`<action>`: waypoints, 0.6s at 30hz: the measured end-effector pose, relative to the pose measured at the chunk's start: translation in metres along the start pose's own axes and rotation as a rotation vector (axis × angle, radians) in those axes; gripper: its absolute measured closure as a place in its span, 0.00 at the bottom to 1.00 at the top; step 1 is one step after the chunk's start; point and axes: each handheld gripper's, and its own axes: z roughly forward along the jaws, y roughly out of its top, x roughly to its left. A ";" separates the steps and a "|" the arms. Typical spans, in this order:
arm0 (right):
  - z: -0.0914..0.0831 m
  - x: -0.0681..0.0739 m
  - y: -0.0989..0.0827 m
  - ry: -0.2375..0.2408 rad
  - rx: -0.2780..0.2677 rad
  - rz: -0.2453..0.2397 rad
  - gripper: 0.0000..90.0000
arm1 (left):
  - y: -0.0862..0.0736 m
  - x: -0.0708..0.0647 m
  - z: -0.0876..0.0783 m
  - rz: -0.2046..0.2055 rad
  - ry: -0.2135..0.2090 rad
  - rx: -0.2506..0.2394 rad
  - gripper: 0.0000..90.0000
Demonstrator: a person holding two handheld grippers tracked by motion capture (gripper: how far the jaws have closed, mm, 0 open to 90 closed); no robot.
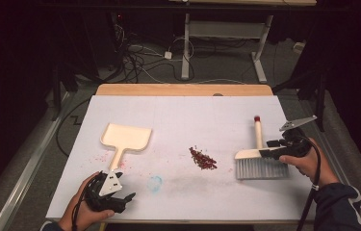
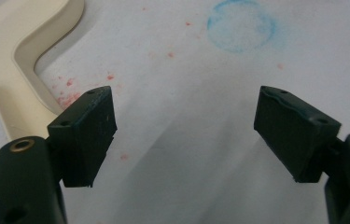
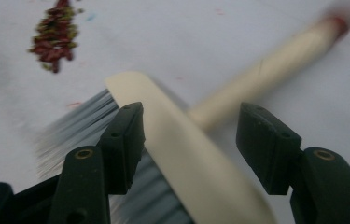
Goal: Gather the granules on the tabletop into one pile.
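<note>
Left gripper [image 1: 120, 199] at 7 o'clock, low on the table [image 1: 183, 110]: jaws wide, nothing between them. Dustpan [image 1: 126, 137] just beyond it at 10. Right gripper [image 1: 267, 148] at 3: jaws partly apart, straddling the brush [image 1: 257, 163] head, pads not pressing. Debris [image 1: 203, 159] lies left of the brush, near centre.

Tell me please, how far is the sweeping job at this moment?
Nothing is swept yet: the red crumbs lie in a pile on the table, apart from the dustpan. In hand: the right gripper stands open around the brush head, not yet clamped. The left gripper is open and empty near the dustpan handle. Left: grip both, sweep the crumbs in.
</note>
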 end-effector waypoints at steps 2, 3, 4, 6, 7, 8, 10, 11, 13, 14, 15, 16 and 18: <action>-0.002 -0.006 -0.002 -0.054 -0.002 0.023 0.43 | 0.000 0.000 0.000 -0.002 -0.002 0.001 0.22; -0.004 -0.009 -0.002 -0.073 -0.019 0.033 0.44 | 0.000 0.000 0.000 -0.001 -0.002 0.002 0.22; -0.005 -0.011 -0.003 -0.080 -0.039 0.050 0.46 | 0.000 0.000 0.001 -0.002 -0.003 0.002 0.22; -0.003 -0.014 -0.004 -0.117 -0.061 0.078 0.52 | 0.001 0.000 0.001 0.001 -0.005 0.003 0.22; 0.000 -0.014 -0.004 -0.154 -0.062 0.092 0.56 | 0.001 0.000 0.002 0.001 -0.006 0.004 0.22; 0.005 -0.014 -0.004 -0.182 -0.054 0.104 0.60 | 0.002 0.000 0.002 0.004 -0.006 0.006 0.22; 0.018 -0.012 -0.004 -0.236 -0.018 0.110 0.65 | 0.003 0.000 0.003 0.008 -0.009 0.009 0.22; 0.025 -0.012 -0.004 -0.259 0.003 0.110 0.66 | 0.003 0.000 0.003 0.009 -0.009 0.009 0.22; 0.036 -0.011 -0.004 -0.322 0.030 0.110 0.68 | 0.003 0.000 0.004 0.008 -0.012 0.007 0.22; 0.040 -0.011 -0.004 -0.340 0.037 0.109 0.67 | 0.003 0.000 0.004 0.009 -0.012 0.007 0.22; 0.041 -0.012 -0.004 -0.331 0.034 0.114 0.67 | 0.003 0.000 0.004 0.009 -0.012 0.008 0.22; 0.042 -0.013 -0.004 -0.314 0.019 0.125 0.65 | 0.002 0.000 0.004 0.009 -0.012 0.007 0.22; 0.045 -0.012 -0.004 -0.326 0.029 0.129 0.63 | 0.002 0.001 0.003 0.006 -0.011 0.005 0.22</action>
